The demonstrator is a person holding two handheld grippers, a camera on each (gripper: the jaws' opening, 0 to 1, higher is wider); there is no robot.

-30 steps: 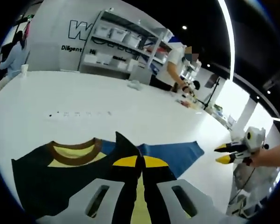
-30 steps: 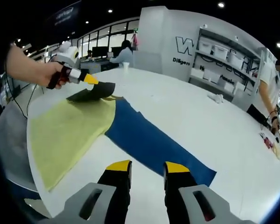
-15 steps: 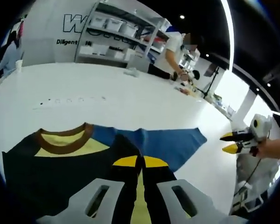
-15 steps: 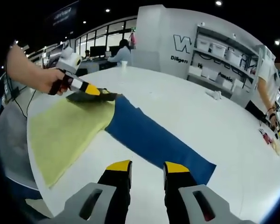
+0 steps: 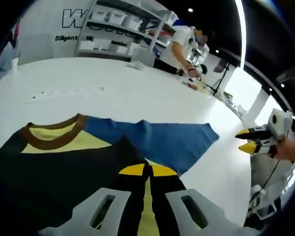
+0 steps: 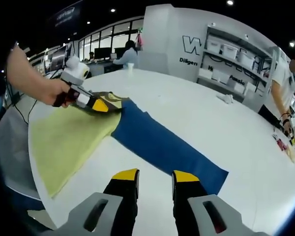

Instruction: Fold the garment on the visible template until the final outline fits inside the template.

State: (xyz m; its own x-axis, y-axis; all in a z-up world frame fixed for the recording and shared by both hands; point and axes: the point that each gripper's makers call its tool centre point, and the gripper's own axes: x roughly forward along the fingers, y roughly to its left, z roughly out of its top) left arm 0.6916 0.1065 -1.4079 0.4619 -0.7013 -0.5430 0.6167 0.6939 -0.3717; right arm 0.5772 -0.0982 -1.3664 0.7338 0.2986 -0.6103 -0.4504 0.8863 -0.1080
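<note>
Since the earlier frame, the left gripper (image 6: 99, 105) has come lower, laying the shirt (image 5: 59, 169) flatter on the white table (image 5: 113, 103). Its jaws are clenched on dark cloth. The right gripper (image 6: 155, 176) hangs apart, released, holding nothing. The shirt covers one end of the blue template (image 6: 162, 150). It looks soft, light and floppy; gripping edges or corners should work best.

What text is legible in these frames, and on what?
"W": big outlined letter on the white wall behind the shelving, cut off by the shelves in both views.
"Dil…": start of a small dark line under the "W" on that wall; the rest is too blurred to read.
Row of small dark marks on the white table: too small to read.
Garment and blue template: no text visible.
</note>
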